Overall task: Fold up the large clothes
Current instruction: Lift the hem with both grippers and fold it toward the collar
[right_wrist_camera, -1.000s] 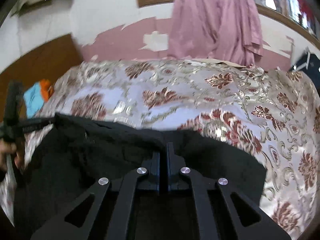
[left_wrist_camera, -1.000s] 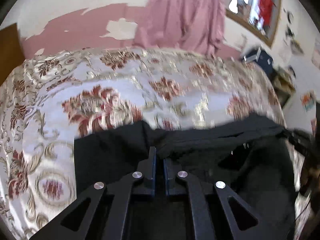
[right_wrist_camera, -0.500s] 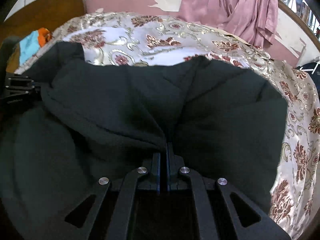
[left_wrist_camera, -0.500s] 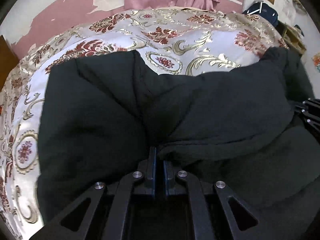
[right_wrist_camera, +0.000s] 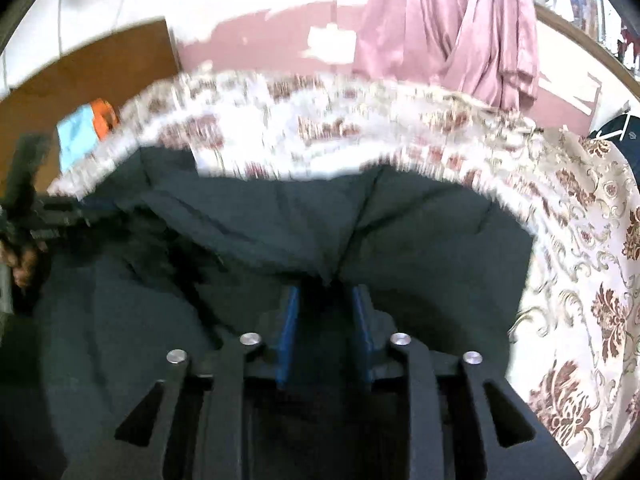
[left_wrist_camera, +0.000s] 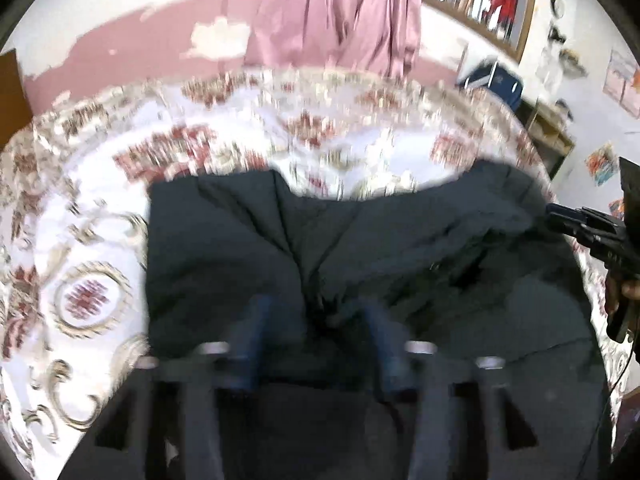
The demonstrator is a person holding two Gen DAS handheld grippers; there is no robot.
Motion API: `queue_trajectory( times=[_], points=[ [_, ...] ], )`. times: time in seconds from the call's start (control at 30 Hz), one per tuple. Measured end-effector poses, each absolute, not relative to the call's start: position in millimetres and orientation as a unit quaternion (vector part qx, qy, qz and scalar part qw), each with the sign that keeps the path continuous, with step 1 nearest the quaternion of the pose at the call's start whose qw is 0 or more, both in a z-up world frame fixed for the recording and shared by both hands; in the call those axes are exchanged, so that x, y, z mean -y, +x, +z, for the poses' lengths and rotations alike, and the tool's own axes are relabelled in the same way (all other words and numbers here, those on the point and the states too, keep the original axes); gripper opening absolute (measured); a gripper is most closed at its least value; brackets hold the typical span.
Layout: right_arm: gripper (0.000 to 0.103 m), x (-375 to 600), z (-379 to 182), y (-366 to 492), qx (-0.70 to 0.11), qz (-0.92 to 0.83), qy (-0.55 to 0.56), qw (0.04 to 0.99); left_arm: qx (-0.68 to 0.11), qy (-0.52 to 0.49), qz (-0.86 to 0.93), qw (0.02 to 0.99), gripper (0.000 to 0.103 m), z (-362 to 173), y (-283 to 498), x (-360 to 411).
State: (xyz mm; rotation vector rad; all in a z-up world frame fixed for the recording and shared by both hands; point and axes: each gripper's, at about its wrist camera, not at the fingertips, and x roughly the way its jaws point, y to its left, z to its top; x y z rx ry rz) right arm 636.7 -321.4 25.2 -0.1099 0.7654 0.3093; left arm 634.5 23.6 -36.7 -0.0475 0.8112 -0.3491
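A large black garment [left_wrist_camera: 248, 248] lies spread on the floral bedspread [left_wrist_camera: 92, 216], with a folded-over layer and creases across its top. It also fills the lower half of the right wrist view [right_wrist_camera: 420, 248]. My left gripper [left_wrist_camera: 316, 308] is open, its blue-padded fingers apart just above the cloth with a bunched fold between them. My right gripper [right_wrist_camera: 326, 292] is open too, jaws spread over a crease. The right gripper also shows at the right edge of the left wrist view [left_wrist_camera: 588, 232]; the left gripper shows at the left edge of the right wrist view [right_wrist_camera: 48, 224].
Pink curtains [left_wrist_camera: 340, 16] hang on the peeling pink wall behind the bed. A wooden headboard [right_wrist_camera: 92, 76] with a blue and orange item [right_wrist_camera: 86, 128] stands at the left. A dark blue bag [left_wrist_camera: 492, 80] and a shelf [left_wrist_camera: 548, 128] stand right of the bed.
Both grippers were shut on the garment's edge and carried it forward over the bed. Now both have opened, let go, and drawn back, leaving the garment lying folded.
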Motion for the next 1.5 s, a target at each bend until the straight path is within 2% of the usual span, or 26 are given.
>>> queue_trajectory(
  times=[0.07, 0.2, 0.4, 0.43, 0.53, 0.67, 0.83, 0.97, 1.03, 1.3, 1.5],
  points=[
    [0.03, 324.4, 44.6, 639.2, -0.356, 0.153, -0.032, 0.921, -0.359, -0.048, -0.167, 0.917, 0.085, -21.7, 634.4, -31.2],
    [0.039, 316.9, 60.2, 666.9, -0.356, 0.163, 0.017, 0.92, -0.349, -0.082, -0.159, 0.92, 0.085, -5.3, 661.2, -20.9],
    [0.039, 272.9, 31.0, 696.1, -0.394, 0.179, -0.012, 0.901, -0.371, -0.034, -0.155, 0.915, 0.085, -16.6, 690.2, 21.0],
    [0.037, 266.4, 23.7, 695.4, -0.399, 0.183, -0.023, 0.898, -0.377, -0.026, -0.162, 0.912, 0.085, -21.2, 692.0, 26.3],
    [0.02, 250.9, 2.9, 688.0, -0.415, 0.196, -0.069, 0.886, -0.382, 0.02, -0.189, 0.905, 0.085, -36.2, 687.7, 42.4],
    [0.013, 246.2, -24.3, 683.9, -0.443, 0.191, -0.124, 0.867, -0.411, 0.108, -0.229, 0.876, 0.085, -64.5, 679.3, 65.9],
    [0.013, 251.9, -43.5, 699.0, -0.48, 0.19, -0.104, 0.85, -0.448, 0.171, -0.194, 0.856, 0.087, -90.9, 694.9, 88.7],
    [0.011, 249.4, -59.5, 713.0, -0.493, 0.184, -0.094, 0.845, -0.485, 0.168, -0.166, 0.842, 0.1, -106.6, 721.6, 93.1],
    [0.011, 246.0, -66.7, 715.0, -0.491, 0.179, -0.1, 0.847, -0.494, 0.166, -0.158, 0.839, 0.103, -113.6, 729.7, 92.8],
    [0.007, 232.7, -79.6, 718.5, -0.468, 0.148, -0.125, 0.862, -0.487, 0.167, -0.139, 0.846, 0.103, -123.6, 733.1, 92.7],
    [0.013, 234.3, -57.3, 696.4, -0.437, 0.153, -0.127, 0.877, -0.469, 0.143, -0.135, 0.861, 0.103, -100.1, 706.7, 83.0]
  ],
)
